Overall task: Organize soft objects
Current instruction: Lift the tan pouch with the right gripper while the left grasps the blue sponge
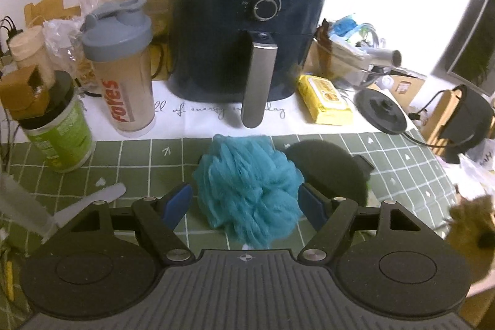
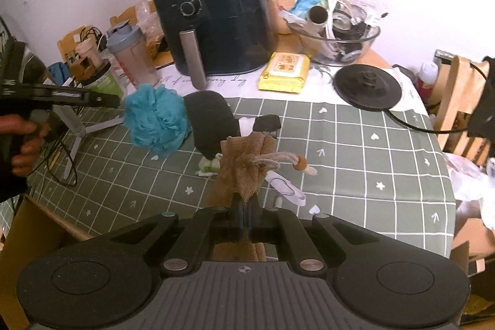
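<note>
A teal mesh bath pouf (image 1: 247, 187) sits between the blue pads of my left gripper (image 1: 246, 203), whose jaws stand wide on either side of it; whether the pads touch it is unclear. In the right wrist view the pouf (image 2: 154, 119) hangs above the green checked tablecloth (image 2: 355, 150) at the tip of the left gripper (image 2: 120, 101). My right gripper (image 2: 246, 212) is shut on a brown burlap drawstring pouch (image 2: 247, 163) with a cord and wooden bead. A black soft pad (image 2: 210, 122) lies behind the pouf, also in the left wrist view (image 1: 328, 169).
A dark blue air fryer (image 2: 216, 20) stands at the back. A shaker bottle (image 1: 120, 67), a green can (image 1: 62, 132), a yellow wipes pack (image 2: 284, 71), a black kettle base (image 2: 368, 88) and a glass bowl of clutter (image 2: 343, 36) surround it. A cardboard box (image 2: 27, 237) sits below the table's left edge.
</note>
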{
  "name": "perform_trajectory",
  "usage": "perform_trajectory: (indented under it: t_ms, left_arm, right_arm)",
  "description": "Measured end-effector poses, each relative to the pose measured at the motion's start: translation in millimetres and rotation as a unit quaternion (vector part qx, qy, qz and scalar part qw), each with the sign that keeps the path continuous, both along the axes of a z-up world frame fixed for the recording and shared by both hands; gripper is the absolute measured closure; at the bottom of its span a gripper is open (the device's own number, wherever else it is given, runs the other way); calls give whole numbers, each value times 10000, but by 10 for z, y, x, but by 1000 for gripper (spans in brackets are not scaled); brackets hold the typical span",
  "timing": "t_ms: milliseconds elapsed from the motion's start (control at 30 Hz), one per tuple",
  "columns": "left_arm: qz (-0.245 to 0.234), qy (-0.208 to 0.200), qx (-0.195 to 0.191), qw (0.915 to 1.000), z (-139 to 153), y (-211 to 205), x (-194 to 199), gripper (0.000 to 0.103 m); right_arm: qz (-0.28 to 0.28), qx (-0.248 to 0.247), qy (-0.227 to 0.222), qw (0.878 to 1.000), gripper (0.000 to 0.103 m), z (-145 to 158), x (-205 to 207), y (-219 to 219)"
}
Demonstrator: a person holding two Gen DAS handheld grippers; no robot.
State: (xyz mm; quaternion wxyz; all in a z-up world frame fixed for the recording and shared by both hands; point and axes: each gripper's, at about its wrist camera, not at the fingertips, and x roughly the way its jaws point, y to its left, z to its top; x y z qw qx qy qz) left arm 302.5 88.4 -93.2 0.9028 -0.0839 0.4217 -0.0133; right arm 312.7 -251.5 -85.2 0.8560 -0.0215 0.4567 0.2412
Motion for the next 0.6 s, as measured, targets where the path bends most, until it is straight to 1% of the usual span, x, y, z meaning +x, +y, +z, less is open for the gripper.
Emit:
perform_trajectory:
  t_ms: [233, 300, 333, 400, 433, 467, 500, 567, 600]
  left_arm:
    - [41, 229, -91, 9997, -325, 74, 337, 29]
    - [56, 353, -126, 9993, -421, 96, 408, 37]
    - [52, 434, -212, 9988, -462, 112, 434, 43]
    - [43, 480, -383, 9981, -499, 142, 460, 48]
    - [28, 524, -475, 9975, -505, 157, 467, 55]
    - [-19, 564, -560, 9968, -504, 167, 472, 67]
    - [-44, 582, -584, 9966, -497, 167, 477, 69]
    - [-144, 600, -548, 9966, -461, 149, 468, 78]
    - [-180, 599, -533, 9966, -450, 136, 462, 80]
  right_arm:
    - [-157, -8, -7, 9999, 98, 55, -80, -67]
    - [-207, -7, -7, 9998, 98, 64, -109, -80]
    - [-234, -10, -10, 9997, 98, 71, -127, -87]
    - [-295, -13, -10, 9996, 98, 84, -157, -105]
    - [-325, -13, -10, 9995, 98, 90, -170, -113]
    - [-355, -15, -16, 9994, 98, 96, -178, -122]
    - [-384, -18, -20, 9993, 98, 101, -185, -131]
    - [-439, -9, -40, 9990, 98, 112, -203, -148]
    - [-457, -1, -46, 9989, 98, 117, -208, -153]
